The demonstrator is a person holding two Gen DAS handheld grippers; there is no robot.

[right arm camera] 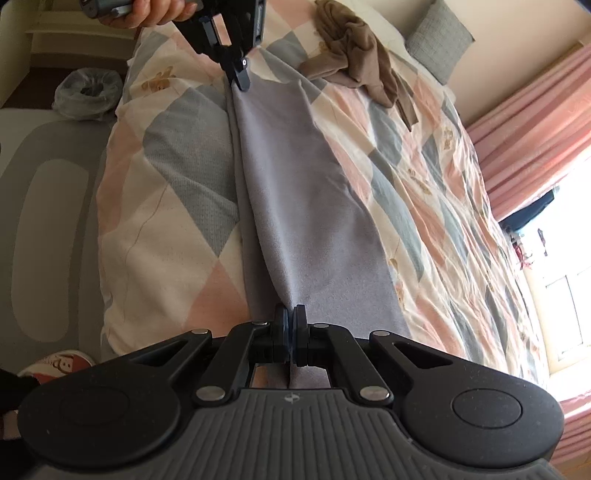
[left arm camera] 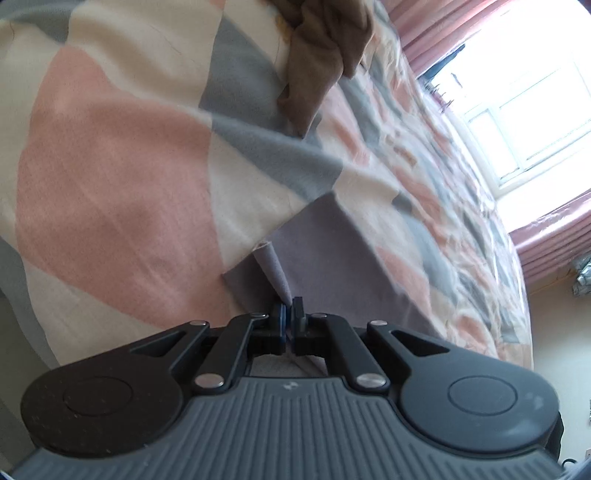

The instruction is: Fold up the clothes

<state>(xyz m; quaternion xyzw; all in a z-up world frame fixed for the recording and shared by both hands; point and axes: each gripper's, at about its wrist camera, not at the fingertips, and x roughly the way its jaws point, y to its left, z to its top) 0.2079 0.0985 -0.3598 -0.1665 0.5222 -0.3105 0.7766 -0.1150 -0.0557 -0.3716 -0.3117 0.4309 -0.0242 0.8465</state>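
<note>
Cloth (right arm camera: 306,206), lilac-grey and folded into a long strip, stretches over a patchwork quilt (right arm camera: 166,229) on a bed between two hand-held tools. The right tool (right arm camera: 290,314) is clamped on the strip's near end; the left tool (left arm camera: 288,308), held by a hand (right arm camera: 155,13), pinches the far end. A brown garment (right arm camera: 354,62) lies crumpled well beyond.

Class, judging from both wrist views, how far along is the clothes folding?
Done: nothing looks finished. In hand: the left gripper and right gripper each pinch an end of the grey cloth, stretched over the bed. Left: the crumpled brown garment.
</note>
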